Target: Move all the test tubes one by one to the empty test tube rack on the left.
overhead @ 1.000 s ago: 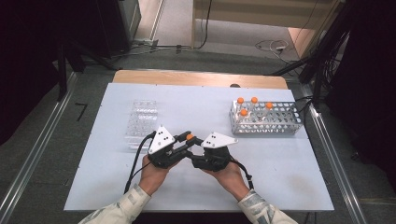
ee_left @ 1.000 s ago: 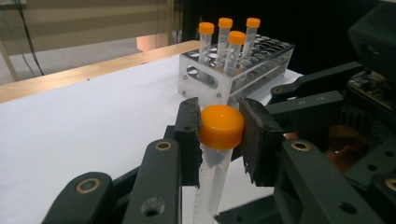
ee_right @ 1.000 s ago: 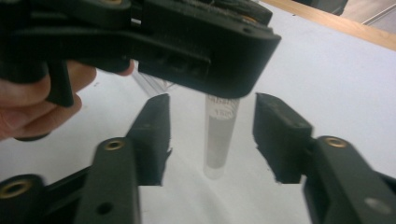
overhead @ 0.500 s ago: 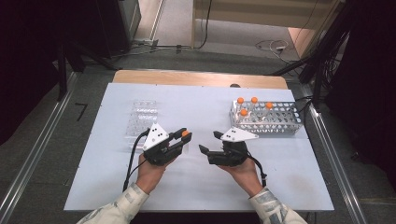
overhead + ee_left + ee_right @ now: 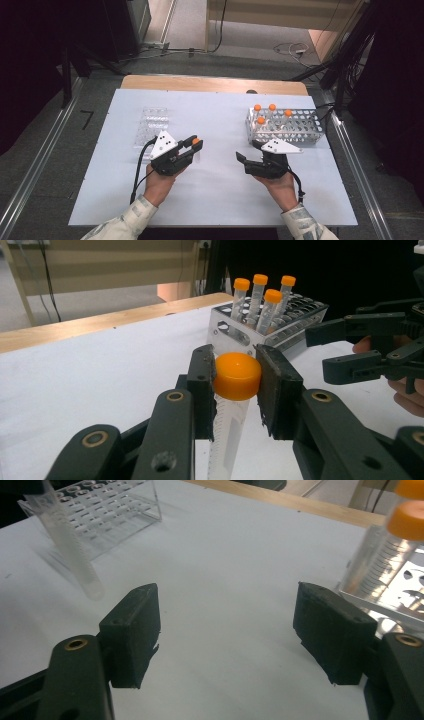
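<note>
1. Clear plastic makes up the empty rack (image 5: 152, 126) on the left part of the white table (image 5: 215, 200); from the right gripper's camera it (image 5: 107, 510) sits at the far upper left

2. Just right of that rack, the left gripper (image 5: 195, 145) is held in the person's left hand (image 5: 159, 182) low over the table, a black cable trailing back beside the sleeve

3. Its two black jaws pinch the orange cap (image 5: 237, 376) of a clear tube (image 5: 227, 432), one pad on each side of the cap; the tube hangs down from the cap between the gripper's arms, over the table and clear of both racks

4. From the right gripper's camera the same tube (image 5: 67, 542) shows as a slanted clear stem with its rounded tip down close to the table, in front of the clear rack

5. Bare white tabletop lies between the two hands, which are well apart

6. The right gripper (image 5: 248, 157), in the right hand (image 5: 280, 187), has its jaws spread wide with nothing between them; they have just been opening, and its own camera shows plain table in the gap

7. Just beyond that gripper stands a metal rack (image 5: 285, 127) with four orange-capped tubes (image 5: 262, 295) upright in its left end
</note>
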`<control>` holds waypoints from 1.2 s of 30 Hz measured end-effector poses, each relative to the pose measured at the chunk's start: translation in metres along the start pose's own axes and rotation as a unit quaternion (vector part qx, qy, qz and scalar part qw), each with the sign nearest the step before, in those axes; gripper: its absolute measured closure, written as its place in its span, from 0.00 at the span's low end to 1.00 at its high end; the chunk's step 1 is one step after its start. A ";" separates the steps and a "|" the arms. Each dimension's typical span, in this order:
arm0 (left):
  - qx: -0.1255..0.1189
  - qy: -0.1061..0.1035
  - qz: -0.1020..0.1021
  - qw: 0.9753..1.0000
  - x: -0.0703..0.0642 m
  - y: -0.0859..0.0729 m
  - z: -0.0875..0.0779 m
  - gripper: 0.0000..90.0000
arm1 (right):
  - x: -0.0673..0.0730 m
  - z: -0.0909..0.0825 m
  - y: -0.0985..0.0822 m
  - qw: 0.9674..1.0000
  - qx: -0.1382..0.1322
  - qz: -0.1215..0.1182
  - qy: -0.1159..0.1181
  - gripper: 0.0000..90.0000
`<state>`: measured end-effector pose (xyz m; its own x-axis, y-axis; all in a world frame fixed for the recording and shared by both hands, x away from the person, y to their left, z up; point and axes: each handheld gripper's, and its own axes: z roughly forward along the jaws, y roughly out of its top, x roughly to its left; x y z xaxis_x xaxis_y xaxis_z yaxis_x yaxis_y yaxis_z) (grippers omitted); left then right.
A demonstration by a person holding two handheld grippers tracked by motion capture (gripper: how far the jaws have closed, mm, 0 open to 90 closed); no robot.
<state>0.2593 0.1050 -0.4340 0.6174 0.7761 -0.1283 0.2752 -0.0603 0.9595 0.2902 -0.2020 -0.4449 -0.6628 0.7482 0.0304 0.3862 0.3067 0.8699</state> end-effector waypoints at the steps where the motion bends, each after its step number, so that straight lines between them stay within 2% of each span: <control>1: 0.000 0.001 0.000 1.000 0.001 0.000 0.000 0.77 | -0.003 -0.001 -0.001 1.000 0.000 0.001 -0.004 0.29; 7: -0.003 0.005 -0.005 1.000 0.005 0.003 -0.002 0.77 | -0.016 -0.008 -0.009 1.000 0.003 0.013 -0.026 0.29; 13: -0.007 0.012 -0.006 1.000 0.010 0.007 -0.004 0.77 | -0.020 -0.012 -0.011 0.999 0.002 0.018 -0.033 0.29; 17: -0.014 0.022 -0.015 1.000 0.019 0.012 -0.007 0.77 | -0.023 -0.016 -0.013 0.999 0.000 0.024 -0.039 0.29; 22: -0.019 0.024 -0.036 0.999 0.030 0.017 -0.010 0.77 | -0.027 -0.017 -0.014 0.999 -0.001 0.028 -0.040 0.29; 30: -0.023 0.049 -0.039 0.998 0.047 0.028 -0.012 0.77 | -0.026 -0.018 -0.014 0.999 -0.001 0.031 -0.041 0.29; 36: -0.028 0.056 -0.056 0.996 0.060 0.030 -0.014 0.77 | -0.028 -0.018 -0.014 0.999 -0.002 0.033 -0.042 0.29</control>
<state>0.2944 0.1586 -0.4092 0.4985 0.8409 -0.2105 0.2952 0.0636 0.9533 0.2917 -0.2375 -0.4491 -0.5803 0.8131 0.0467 0.4242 0.2528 0.8696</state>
